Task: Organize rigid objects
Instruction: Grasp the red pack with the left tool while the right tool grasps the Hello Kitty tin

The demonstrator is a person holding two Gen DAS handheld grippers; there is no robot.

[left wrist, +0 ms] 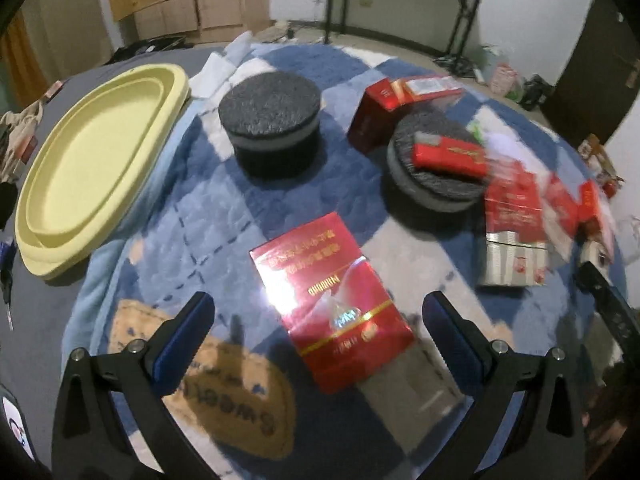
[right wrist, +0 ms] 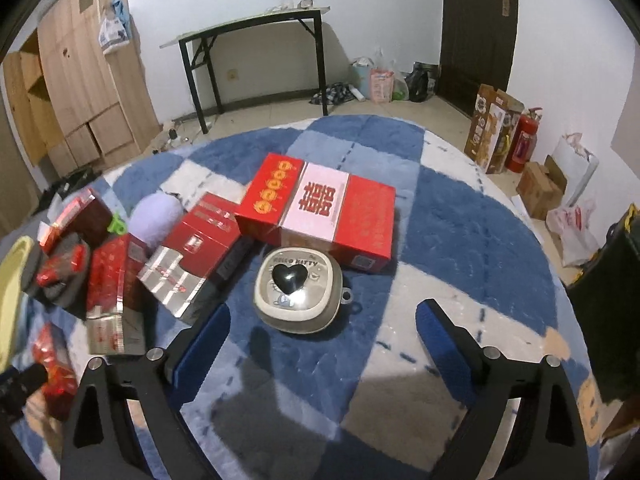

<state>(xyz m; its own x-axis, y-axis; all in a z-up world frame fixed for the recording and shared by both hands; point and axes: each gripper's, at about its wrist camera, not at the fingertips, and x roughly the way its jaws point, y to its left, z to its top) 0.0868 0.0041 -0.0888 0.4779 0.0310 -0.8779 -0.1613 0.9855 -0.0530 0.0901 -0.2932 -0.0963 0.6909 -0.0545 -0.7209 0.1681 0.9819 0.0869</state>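
Above a blue checked blanket (left wrist: 192, 216), the left gripper (left wrist: 320, 340) hangs with jaws spread around a glossy red box (left wrist: 332, 300) (not touching); the right gripper (right wrist: 320, 336), equally wide, faces a heart-lidded tin (right wrist: 298, 292) beside a red gift box (right wrist: 320, 204).

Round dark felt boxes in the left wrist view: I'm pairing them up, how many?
2: bare-topped felt box near the yellow tray; second felt box right, red pack on top.

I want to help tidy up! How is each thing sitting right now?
left gripper: open, empty
right gripper: open, empty
red box: lying flat, closed
yellow tray: empty
Hello Kitty case: closed
big red box: flat, closed
small red pack: lying on a grey round stand
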